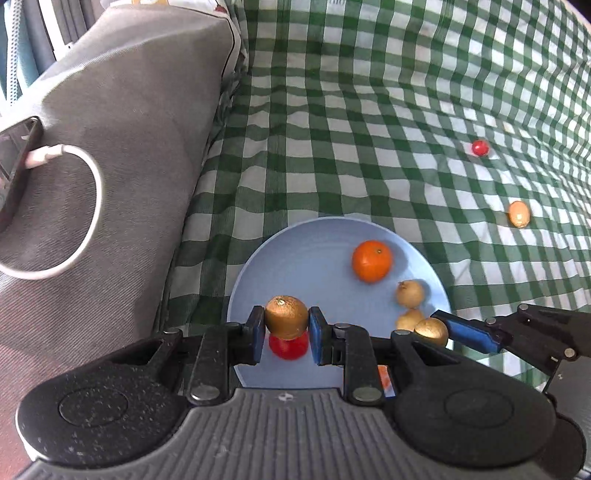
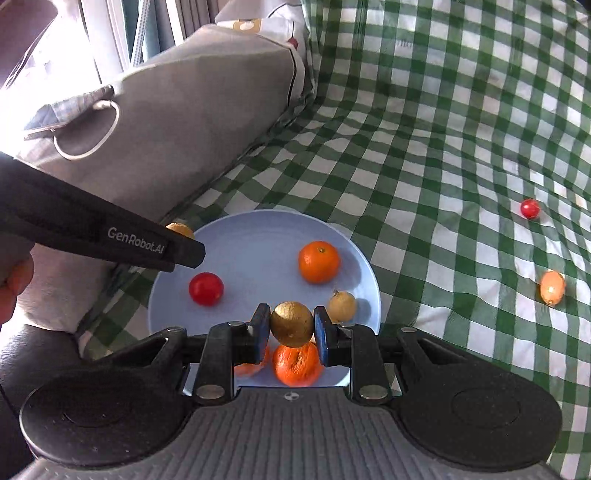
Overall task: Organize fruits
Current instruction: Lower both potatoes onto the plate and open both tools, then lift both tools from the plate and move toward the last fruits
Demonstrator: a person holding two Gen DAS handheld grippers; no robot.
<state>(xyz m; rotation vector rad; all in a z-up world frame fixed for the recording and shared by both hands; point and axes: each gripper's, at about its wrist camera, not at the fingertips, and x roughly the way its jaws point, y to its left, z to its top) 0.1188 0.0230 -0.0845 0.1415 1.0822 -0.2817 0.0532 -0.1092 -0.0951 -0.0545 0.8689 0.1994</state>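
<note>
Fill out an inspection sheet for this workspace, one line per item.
Surface: green-and-white checked cloth, wrinkled.
Job's things: round light-blue plate holds a round orange mandarin, a red tomato, a pale brown fruit and a rough orange citrus; a small red fruit and an orange oval fruit lie off it on the cloth.
Clutter: dark phone on grey cushion.
Grippers: left gripper and right gripper each clamp a golden-brown fruit over the plate.
Cables: white charging cable, looped.
Surroundings: curtains.
</note>
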